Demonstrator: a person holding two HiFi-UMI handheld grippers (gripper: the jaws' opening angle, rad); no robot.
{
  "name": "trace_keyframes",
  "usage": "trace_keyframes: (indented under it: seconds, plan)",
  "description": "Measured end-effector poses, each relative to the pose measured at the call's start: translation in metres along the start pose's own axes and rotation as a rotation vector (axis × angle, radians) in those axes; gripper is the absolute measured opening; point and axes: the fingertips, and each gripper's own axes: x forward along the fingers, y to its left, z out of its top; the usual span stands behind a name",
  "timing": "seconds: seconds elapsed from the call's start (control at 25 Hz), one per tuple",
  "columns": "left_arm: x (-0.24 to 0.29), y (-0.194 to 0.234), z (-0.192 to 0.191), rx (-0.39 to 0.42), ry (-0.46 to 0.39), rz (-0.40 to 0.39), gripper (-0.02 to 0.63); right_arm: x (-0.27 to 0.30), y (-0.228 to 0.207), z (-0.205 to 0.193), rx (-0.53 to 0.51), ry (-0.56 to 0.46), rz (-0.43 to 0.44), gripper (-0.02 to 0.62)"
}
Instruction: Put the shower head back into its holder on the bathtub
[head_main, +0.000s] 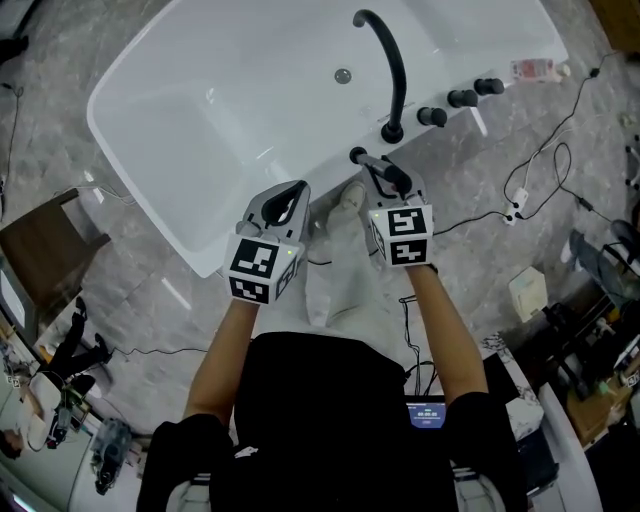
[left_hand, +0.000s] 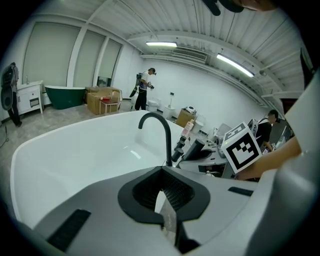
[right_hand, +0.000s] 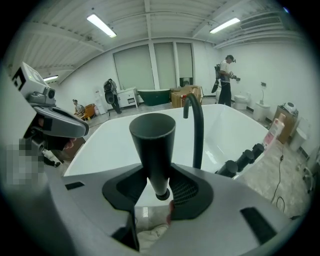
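Observation:
My right gripper (head_main: 384, 182) is shut on the black shower head (head_main: 388, 173), just over the near rim of the white bathtub (head_main: 200, 130). In the right gripper view the head (right_hand: 152, 145) stands upright as a cone, wide end up, between the jaws of the right gripper (right_hand: 154, 197). The small black holder (head_main: 357, 155) sits on the rim, a little left of the held head. My left gripper (head_main: 290, 200) hovers at the rim to the left, jaws together and empty. The left gripper view looks past the left gripper (left_hand: 165, 202) to the shower head (left_hand: 199, 148).
A tall black curved faucet (head_main: 393, 75) stands on the rim behind the holder, with three black knobs (head_main: 460, 98) to its right. A bottle (head_main: 532, 69) lies beyond them. Cables (head_main: 545, 165) trail over the marble floor. A wooden stool (head_main: 40, 250) stands at left.

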Motion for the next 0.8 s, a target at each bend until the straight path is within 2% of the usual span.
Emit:
trace_keyframes:
  seconds: [0.2, 0.6, 0.8]
  plan:
    - [0.010, 0.008, -0.011, -0.045, 0.015, -0.006, 0.012, 0.016, 0.001, -0.014, -0.013, 0.028, 0.001, 0.146]
    - [0.016, 0.012, -0.031, -0.026, 0.050, 0.014, 0.012, 0.037, 0.003, -0.034, -0.019, 0.070, -0.002, 0.146]
    - [0.018, 0.014, -0.035, -0.050, 0.056, 0.016, 0.012, 0.044, 0.000, -0.045, -0.012, 0.092, -0.010, 0.146]
